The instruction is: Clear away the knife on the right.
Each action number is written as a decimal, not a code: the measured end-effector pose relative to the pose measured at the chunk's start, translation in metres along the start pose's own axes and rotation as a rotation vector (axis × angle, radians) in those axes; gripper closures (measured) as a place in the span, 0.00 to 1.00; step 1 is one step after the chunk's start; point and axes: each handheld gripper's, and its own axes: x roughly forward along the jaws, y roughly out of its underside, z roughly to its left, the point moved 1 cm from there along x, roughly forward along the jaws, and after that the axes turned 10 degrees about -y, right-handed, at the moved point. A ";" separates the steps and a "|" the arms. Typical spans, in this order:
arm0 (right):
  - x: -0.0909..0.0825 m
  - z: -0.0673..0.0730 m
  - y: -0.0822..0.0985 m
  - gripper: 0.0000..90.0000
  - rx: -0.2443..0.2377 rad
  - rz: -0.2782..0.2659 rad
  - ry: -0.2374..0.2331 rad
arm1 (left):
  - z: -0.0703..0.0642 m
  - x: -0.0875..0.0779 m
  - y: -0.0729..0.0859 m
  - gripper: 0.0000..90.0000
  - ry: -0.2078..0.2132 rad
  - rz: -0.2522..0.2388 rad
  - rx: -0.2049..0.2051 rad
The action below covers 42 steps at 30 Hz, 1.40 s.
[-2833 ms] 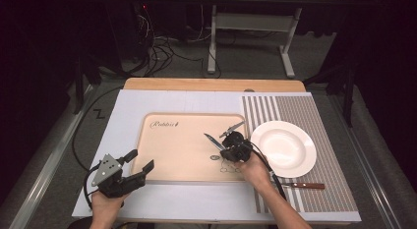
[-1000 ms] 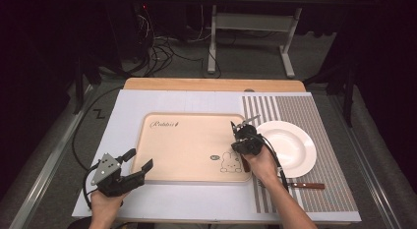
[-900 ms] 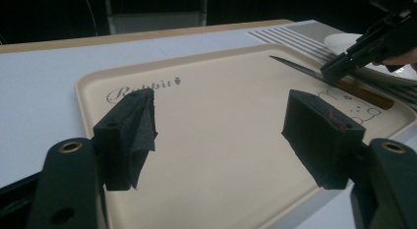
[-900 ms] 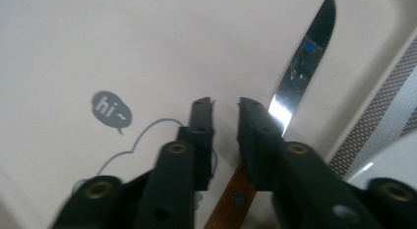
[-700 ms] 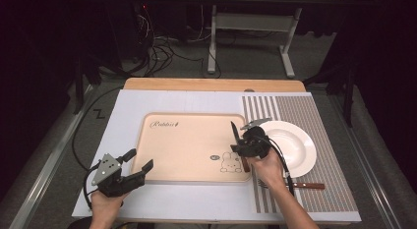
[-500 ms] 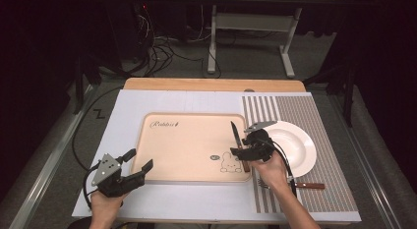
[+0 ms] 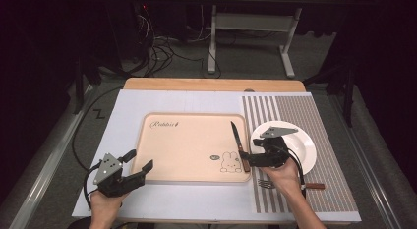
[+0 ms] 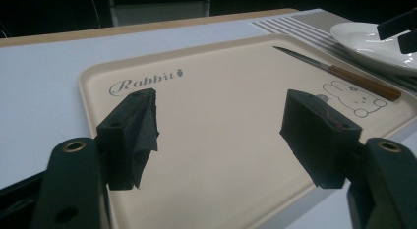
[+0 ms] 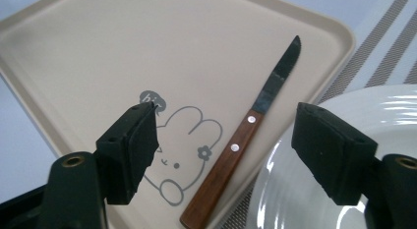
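Note:
A knife [image 7: 239, 146] with a brown wooden handle lies on the beige rabbit tray [image 7: 192, 140] along its right edge, blade pointing away from me. My right gripper [image 7: 251, 158] hovers just right of the handle, over the left rim of the white plate [image 7: 302, 140]. Its jaws have just been opening and stand wide apart, clear of the knife [image 9: 248, 130] on the tray [image 9: 123, 52] beneath them. My left gripper [image 7: 139, 160] rests open at the tray's near left corner, nothing between its jaws. From there the knife [image 8: 339, 69] and plate [image 8: 364, 42] lie far right.
The tray sits on a white mat [image 7: 128, 106], the plate on a striped placemat [image 7: 319, 111]. Fork tines [image 7: 265, 183] and a brown handle [image 7: 314, 186] show on the placemat on either side of my right wrist. Dark floor with cables lies beyond the table's far edge.
The right gripper carried the knife rightward across the tray, opened and let it go by the right rim, then drew back right toward the plate. The left gripper stayed put.

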 end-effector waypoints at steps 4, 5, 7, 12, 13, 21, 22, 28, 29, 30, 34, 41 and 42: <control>-0.009 0.000 0.004 0.25 -0.013 -0.025 0.014 | -0.002 -0.002 -0.001 0.37 0.007 -0.027 0.006; -0.012 0.000 0.006 0.24 -0.003 -0.036 0.016 | -0.003 -0.002 -0.002 0.37 0.005 -0.033 0.011; -0.017 -0.002 0.009 0.24 0.007 -0.061 0.020 | -0.005 -0.002 -0.001 0.36 0.002 -0.045 0.025; -0.033 -0.002 0.019 0.37 -0.017 -0.135 0.091 | -0.008 0.001 -0.001 0.37 -0.012 -0.026 0.035; -0.036 -0.002 0.021 0.37 -0.011 -0.144 0.099 | -0.008 0.001 -0.001 0.37 -0.015 -0.026 0.034; -0.054 -0.007 0.036 0.37 0.000 -0.217 0.144 | -0.005 0.002 0.001 0.36 -0.023 -0.027 0.034; -0.054 -0.007 0.036 0.37 0.000 -0.217 0.144 | -0.004 0.002 0.002 0.36 -0.021 -0.026 0.029; -0.060 -0.007 0.043 0.38 -0.015 -0.255 0.163 | -0.003 0.001 0.001 0.37 -0.028 -0.042 0.018; -0.061 -0.006 0.045 0.38 -0.031 -0.274 0.175 | -0.003 0.001 0.001 0.37 -0.026 -0.041 0.017; -0.062 -0.004 0.046 0.38 -0.040 -0.289 0.179 | -0.003 0.001 0.001 0.37 -0.023 -0.039 0.020; -0.068 -0.003 0.052 0.37 -0.043 -0.312 0.192 | -0.006 0.002 0.002 0.37 -0.014 -0.024 0.033; -0.078 -0.005 0.067 0.34 -0.019 -0.333 0.211 | -0.005 0.002 0.002 0.34 -0.009 -0.019 0.021; -0.080 -0.005 0.069 0.34 -0.016 -0.336 0.212 | -0.005 0.003 0.003 0.34 -0.010 -0.016 0.019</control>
